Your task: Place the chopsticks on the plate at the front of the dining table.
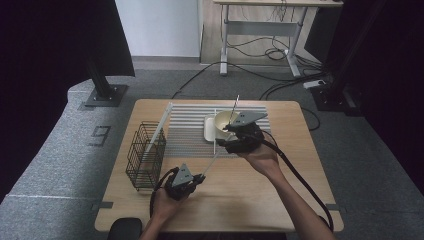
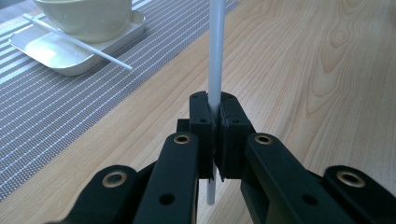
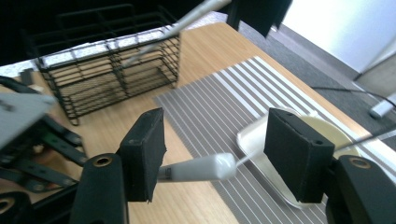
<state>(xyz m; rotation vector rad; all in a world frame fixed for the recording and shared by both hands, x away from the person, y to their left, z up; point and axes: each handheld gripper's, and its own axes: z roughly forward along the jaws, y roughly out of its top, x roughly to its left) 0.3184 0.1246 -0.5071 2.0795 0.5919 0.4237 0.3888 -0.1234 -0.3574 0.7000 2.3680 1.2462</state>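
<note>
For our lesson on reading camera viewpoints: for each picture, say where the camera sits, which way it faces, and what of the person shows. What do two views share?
High view: above the person's side, facing forward and down on the table; both forearms, left gripper, right gripper.
Left gripper view: on the left gripper, facing along the white stick it clamps.
Right gripper view: on the right gripper, facing the wire basket; jaws open.
Shared: bowl, tray.

White rod (image 3: 201, 169) between the parted jaws, above striped mat (image 3: 219, 107); wire basket (image 3: 107, 74) beyond.
</note>
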